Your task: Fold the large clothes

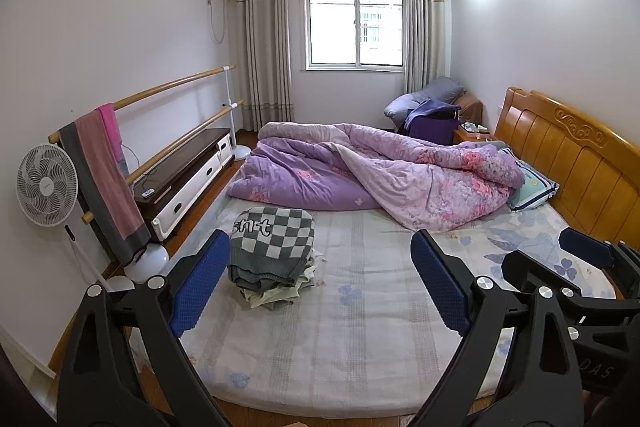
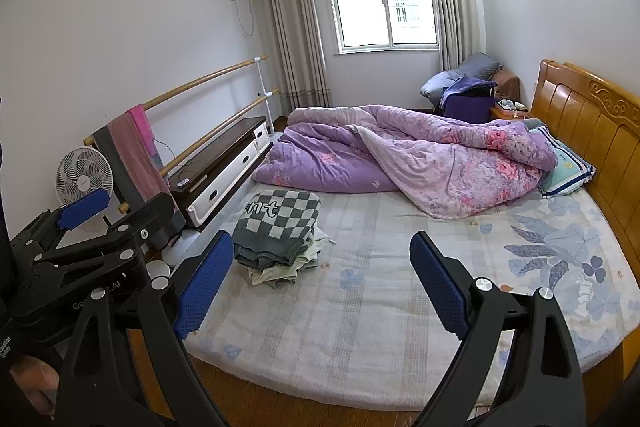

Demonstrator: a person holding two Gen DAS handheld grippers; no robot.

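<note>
The left gripper (image 1: 320,279) and right gripper (image 2: 322,281) hang over the near edge of the bed (image 1: 360,347), fingers spread wide, holding nothing. The folded checkered sweater (image 1: 272,239) tops a clothes pile ahead, toward the left. The left gripper looks nearer.

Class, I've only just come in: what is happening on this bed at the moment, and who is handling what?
Nothing is being handled yet. A person holds the left gripper and right gripper at the foot of the bed, both with jaws wide open and empty. A grey-and-white checkered knit top sits folded on a small pile of clothes on the pale floral mattress cover. A crumpled purple floral quilt lies beyond.
</note>
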